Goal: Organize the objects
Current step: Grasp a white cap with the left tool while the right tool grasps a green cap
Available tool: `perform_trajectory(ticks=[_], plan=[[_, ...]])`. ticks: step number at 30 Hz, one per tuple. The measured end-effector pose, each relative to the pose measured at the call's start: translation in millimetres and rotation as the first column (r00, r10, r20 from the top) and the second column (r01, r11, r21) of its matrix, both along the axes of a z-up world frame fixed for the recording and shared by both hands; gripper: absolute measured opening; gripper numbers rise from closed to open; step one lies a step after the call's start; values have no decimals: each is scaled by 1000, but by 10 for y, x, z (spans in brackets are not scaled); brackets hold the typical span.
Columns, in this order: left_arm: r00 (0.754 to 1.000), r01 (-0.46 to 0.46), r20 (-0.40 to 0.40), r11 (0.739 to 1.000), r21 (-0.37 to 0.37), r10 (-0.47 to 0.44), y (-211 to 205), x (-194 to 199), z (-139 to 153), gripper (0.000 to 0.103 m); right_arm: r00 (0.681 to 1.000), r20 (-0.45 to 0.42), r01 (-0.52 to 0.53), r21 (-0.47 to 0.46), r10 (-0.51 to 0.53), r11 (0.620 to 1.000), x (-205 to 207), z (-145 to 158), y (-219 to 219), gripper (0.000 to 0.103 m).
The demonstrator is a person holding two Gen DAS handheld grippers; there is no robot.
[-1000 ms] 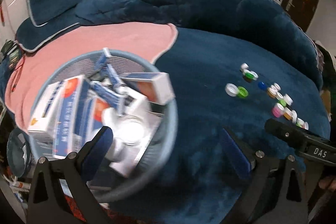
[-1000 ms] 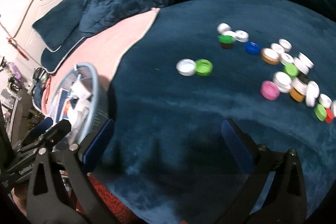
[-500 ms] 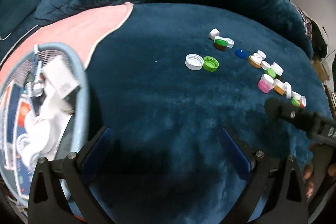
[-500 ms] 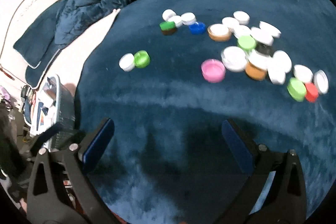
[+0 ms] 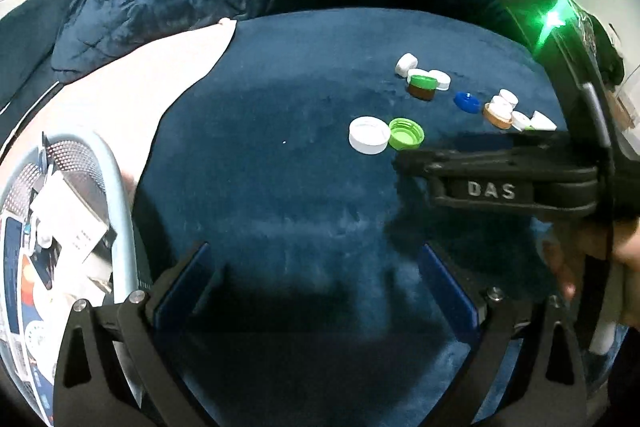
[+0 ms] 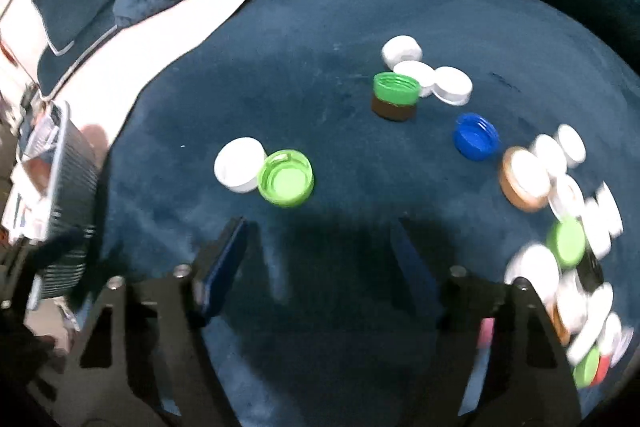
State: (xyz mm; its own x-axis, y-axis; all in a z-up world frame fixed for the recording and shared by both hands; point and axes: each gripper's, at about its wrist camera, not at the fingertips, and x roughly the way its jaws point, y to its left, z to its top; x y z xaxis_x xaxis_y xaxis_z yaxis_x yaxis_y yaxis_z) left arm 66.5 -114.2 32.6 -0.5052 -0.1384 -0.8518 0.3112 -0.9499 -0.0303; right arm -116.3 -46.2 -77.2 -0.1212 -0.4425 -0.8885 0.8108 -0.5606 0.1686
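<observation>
With both jaws open and empty, the right gripper (image 6: 320, 247) should straddle the green cap (image 6: 285, 178) at frame centre squarely, avoiding the touching white cap (image 6: 239, 165), while the left gripper (image 5: 316, 275) waits.

A white cap (image 6: 239, 165) and a light green cap (image 6: 285, 178) lie touching on my dark blue blanket (image 6: 320, 27), open sides up. Farther off, a green cap (image 6: 396, 89) sits stacked on a brown one (image 6: 393, 111) beside three white caps. A blue cap (image 6: 476, 137) lies near a tan-rimmed lid (image 6: 523, 179), and a blurred heap of mixed caps (image 6: 576, 267) is at my right.
</observation>
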Motion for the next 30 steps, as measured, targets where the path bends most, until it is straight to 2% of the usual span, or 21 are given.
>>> perform_trajectory(ticks=[4,5,6,8,13,19,21,22,23,24,26,30], plan=[[1000,-3,11,1000,-5,3,-19,-58,-62,102,999,-21,-50,-5,50,999,5,-21,-136,74],[1000,2,10,1000,-11,-2,-10,-74,-65,102,998,-25,-66,-7,66,998,8,-25,-167,70],[1000,7,9,1000,-16,-7,-3,-94,-63,102,996,-24,-81,-12,80,997,8,-29,-172,54],[1000,9,3,1000,-13,-9,0,-139,-52,102,994,-25,-104,-10,104,995,10,-28,-180,30],[999,21,-30,1000,12,-21,19,-299,-39,102,999,43,-3,-44,4,999,-91,52,150,30],[999,5,-52,997,82,-1,-80,-777,-211,99,988,92,136,-97,-127,986,-174,245,736,30],[998,6,-59,994,109,1,-99,-922,-261,84,987,91,142,-111,-133,984,-160,302,813,30],[999,6,-51,994,113,0,-96,-985,-296,82,987,90,141,-113,-131,984,-158,322,833,30],[999,5,-39,994,105,-1,-87,-1036,-329,71,988,91,137,-116,-127,984,-151,334,846,30],[1000,7,-28,997,81,-4,-71,-1066,-346,50,988,91,135,-116,-125,984,-142,339,850,31],[999,17,-31,998,54,-15,-40,-1041,-311,31,988,93,133,-116,-123,984,-128,334,871,31],[998,14,-55,999,52,-11,-20,-866,-169,32,988,100,127,-109,-116,986,-140,310,873,31]])
